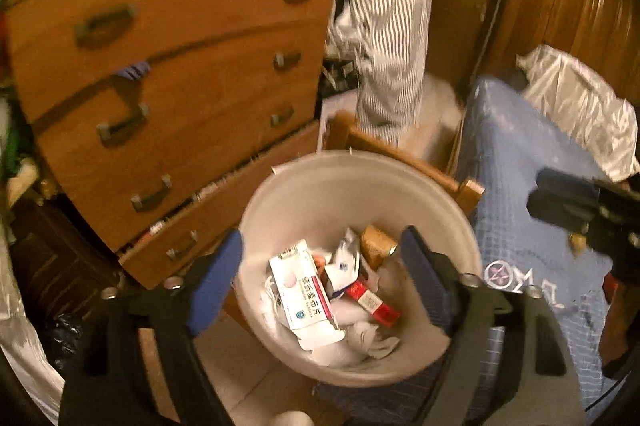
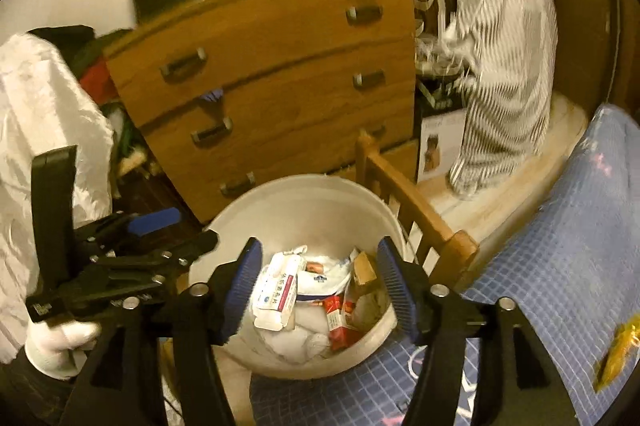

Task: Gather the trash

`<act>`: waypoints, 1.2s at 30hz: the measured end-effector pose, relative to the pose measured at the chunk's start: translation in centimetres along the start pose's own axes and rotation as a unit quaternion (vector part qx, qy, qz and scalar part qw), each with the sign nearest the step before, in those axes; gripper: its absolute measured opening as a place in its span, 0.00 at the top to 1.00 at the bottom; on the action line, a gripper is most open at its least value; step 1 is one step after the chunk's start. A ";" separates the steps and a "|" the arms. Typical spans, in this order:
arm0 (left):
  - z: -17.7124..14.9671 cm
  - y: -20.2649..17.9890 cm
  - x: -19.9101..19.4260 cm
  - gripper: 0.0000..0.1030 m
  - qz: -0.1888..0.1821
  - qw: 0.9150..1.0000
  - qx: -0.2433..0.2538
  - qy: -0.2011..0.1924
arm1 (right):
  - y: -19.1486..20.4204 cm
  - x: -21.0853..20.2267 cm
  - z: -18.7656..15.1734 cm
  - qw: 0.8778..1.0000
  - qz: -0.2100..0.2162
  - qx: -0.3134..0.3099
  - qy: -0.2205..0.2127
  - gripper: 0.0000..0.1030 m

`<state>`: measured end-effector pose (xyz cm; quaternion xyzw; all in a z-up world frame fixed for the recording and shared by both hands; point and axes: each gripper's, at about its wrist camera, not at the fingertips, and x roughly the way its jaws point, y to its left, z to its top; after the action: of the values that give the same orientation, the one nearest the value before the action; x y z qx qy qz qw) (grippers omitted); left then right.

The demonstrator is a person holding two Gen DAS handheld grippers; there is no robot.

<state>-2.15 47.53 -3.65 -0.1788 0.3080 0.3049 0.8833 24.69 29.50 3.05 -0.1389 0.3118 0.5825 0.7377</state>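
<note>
Both claws spread, empty: left claw [image 1: 320,278], right claw [image 2: 318,286] hover over white bin [image 1: 320,182], likely positioned to drop trash among discarded boxes [image 1: 304,290]

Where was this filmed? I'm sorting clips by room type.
Most likely a bedroom in a home. A wooden chest of drawers stands behind the white trash bin, a bed with a blue checked cover and wooden frame sits beside it, and striped clothing hangs nearby.

Left hand-held gripper [image 1: 320,266] open and empty, right hand-held gripper [image 2: 318,282] likewise
</note>
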 end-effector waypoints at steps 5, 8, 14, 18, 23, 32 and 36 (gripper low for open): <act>-2.2 -0.8 -6.7 0.06 0.026 0.995 -0.008 -0.100 | 2.0 -6.0 -3.8 0.998 -0.012 -0.019 -0.057 0.25; -3.7 -1.5 -10.1 0.06 0.041 0.989 -0.015 -0.145 | 2.5 -9.2 -6.4 0.997 -0.019 -0.018 -0.078 0.22; -5.9 -4.8 -13.1 0.05 0.039 0.990 0.011 -0.135 | 2.1 -14.7 -10.9 0.994 -0.024 0.005 -0.105 0.19; -7.6 -6.8 -14.8 0.05 0.037 0.989 0.036 -0.142 | 1.8 -17.3 -12.8 0.993 -0.027 0.017 -0.117 0.18; -9.0 -7.7 -16.3 0.05 0.029 0.988 0.045 -0.146 | 1.2 -19.5 -13.5 0.991 -0.029 0.023 -0.128 0.18; -9.4 -8.3 -17.4 0.05 0.027 0.988 0.046 -0.148 | 1.8 -19.2 -12.6 0.991 -0.028 0.017 -0.128 0.17; -9.2 -8.5 -17.3 0.05 0.030 0.988 0.048 -0.144 | 1.9 -19.0 -12.4 0.992 -0.029 0.015 -0.124 0.17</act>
<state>-11.45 29.16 1.87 -0.0810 0.1975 0.3385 0.9165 16.76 8.30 5.61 -0.0636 0.2222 0.5693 0.7890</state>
